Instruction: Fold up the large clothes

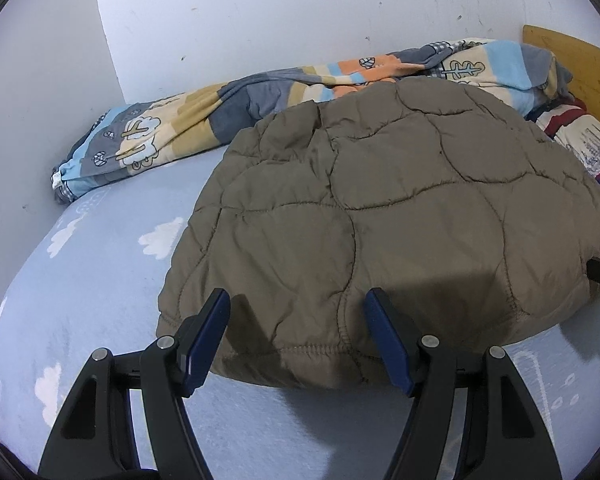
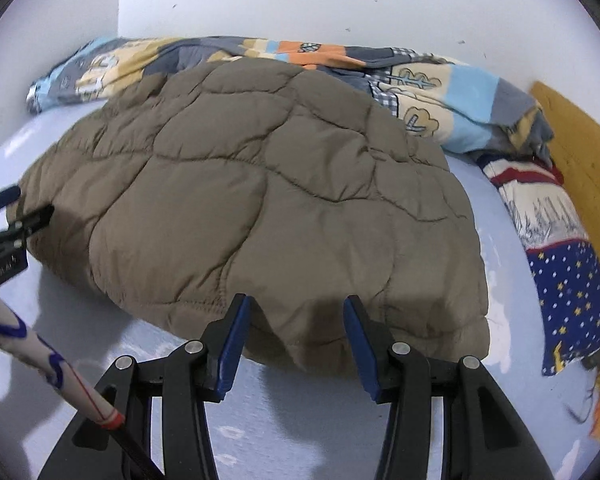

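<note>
A: Where is the brown quilted jacket (image 1: 380,208) kept?

B: It is laid flat on the bed (image 1: 100,264), folded to a compact block, beside the patterned blanket (image 1: 148,136).

A: And the grippers?

B: The left gripper (image 1: 296,336) and right gripper (image 2: 294,344) are held released above its near hem; nothing is grasped, presumably so the next fold can be taken.
</note>
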